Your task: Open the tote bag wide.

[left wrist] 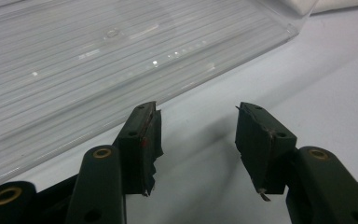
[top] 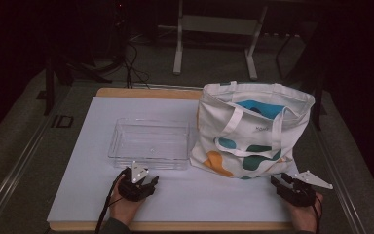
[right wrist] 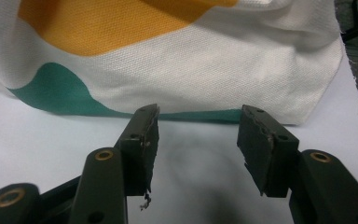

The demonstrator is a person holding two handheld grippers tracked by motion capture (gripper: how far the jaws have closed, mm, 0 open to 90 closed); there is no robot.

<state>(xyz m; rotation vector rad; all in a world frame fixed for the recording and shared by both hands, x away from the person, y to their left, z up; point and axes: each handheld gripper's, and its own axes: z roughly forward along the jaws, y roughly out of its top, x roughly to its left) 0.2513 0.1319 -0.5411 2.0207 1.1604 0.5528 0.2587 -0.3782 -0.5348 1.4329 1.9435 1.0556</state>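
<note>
**Both grippers open, resting near tray and bag**

Down at the near edge of the white table sheet point(top: 126, 204): left gripper point(top: 148, 181) held in a hand point(top: 124, 207), jaws apart with nothing between, pointing toward the clear plastic tray point(top: 148, 144) just ahead. Seen close in the left gripper view point(left wrist: 198, 128), with the tray point(left wrist: 98, 60) running out of frame at top and left, ribbed floor blurred by glare.

Over at the right: right gripper point(top: 278, 179), jaws likewise spread and empty, aimed at the lower corner of the cloth tote bag point(top: 253, 129). Bag standing open just beside the tray, printed with orange, teal and blue shapes; contents hidden, small lettering too faint to read. In the right gripper view point(right wrist: 198, 128), bag point(right wrist: 191, 56) cropped by the frame. Background beyond the table dark and hard to make out.
</note>
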